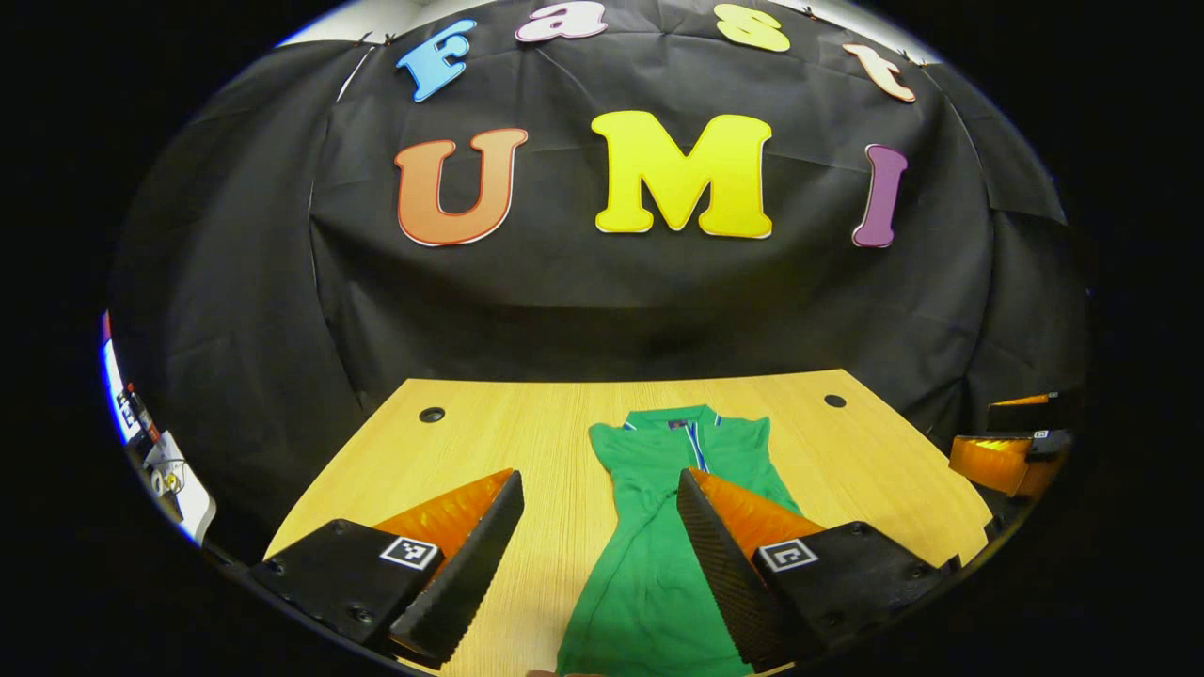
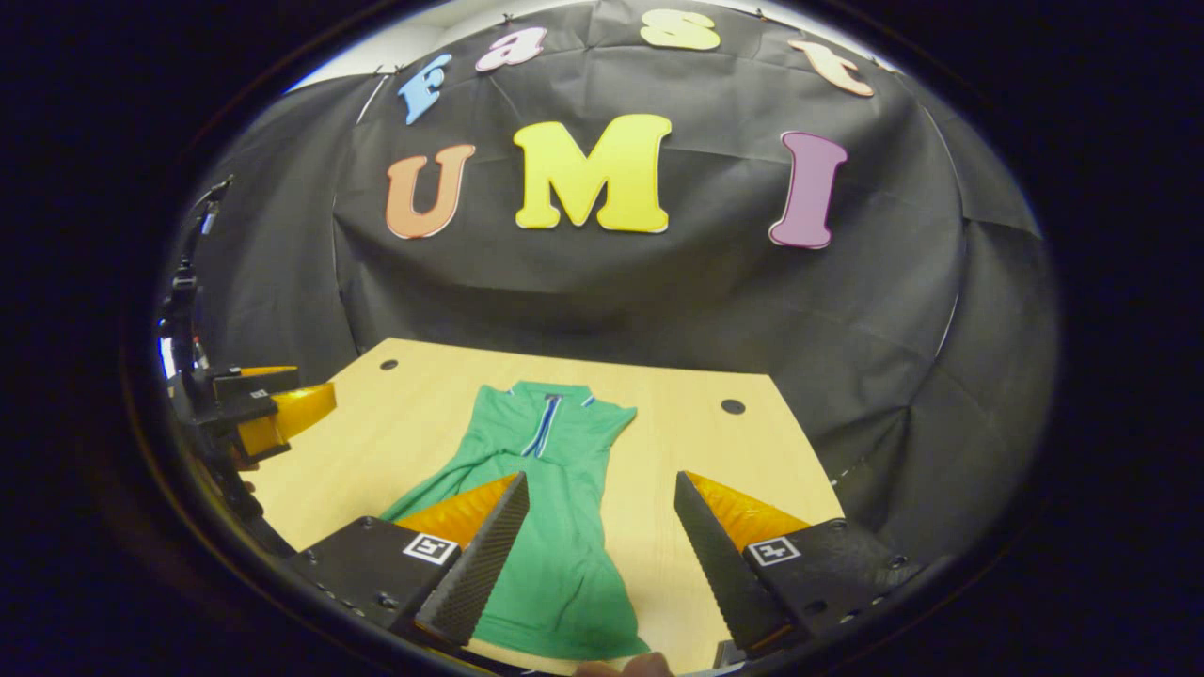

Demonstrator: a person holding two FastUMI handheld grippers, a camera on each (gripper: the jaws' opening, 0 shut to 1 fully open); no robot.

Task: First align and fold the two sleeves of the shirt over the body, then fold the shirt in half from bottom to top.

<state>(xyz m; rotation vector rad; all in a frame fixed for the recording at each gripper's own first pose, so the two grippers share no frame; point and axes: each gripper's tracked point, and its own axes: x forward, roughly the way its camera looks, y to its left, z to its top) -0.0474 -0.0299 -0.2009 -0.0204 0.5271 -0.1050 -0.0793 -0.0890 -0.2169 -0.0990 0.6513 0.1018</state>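
While lying flat on the wooden bench (image 1: pixel 527 442), collar at the far end and hem toward the near edge, green shirt (image 1: pixel 658 527) already narrowed to a long strip, so sleeves most likely folded over the body, though the seams too small to confirm. Left gripper (image 1: pixel 602 555) hovering above the near left part of the cloth, fingers spread wide, grasping nothing. Right gripper (image 2: pixel 602 559) likewise spread and empty, poised over the near right part of the shirt, with bare bench just beyond its right finger. Same shirt seen from the right gripper view (image 2: pixel 555 527), hem close to the near edge of the bench, collar pointing far.

Step in hand, by judgement: start of the bottom-to-top fold. Next move calls for lowering both grippers to the two hem corners, pinching each through all layers, then lifting evenly and carrying the hem far toward the collar without dragging the tucked sleeves loose.
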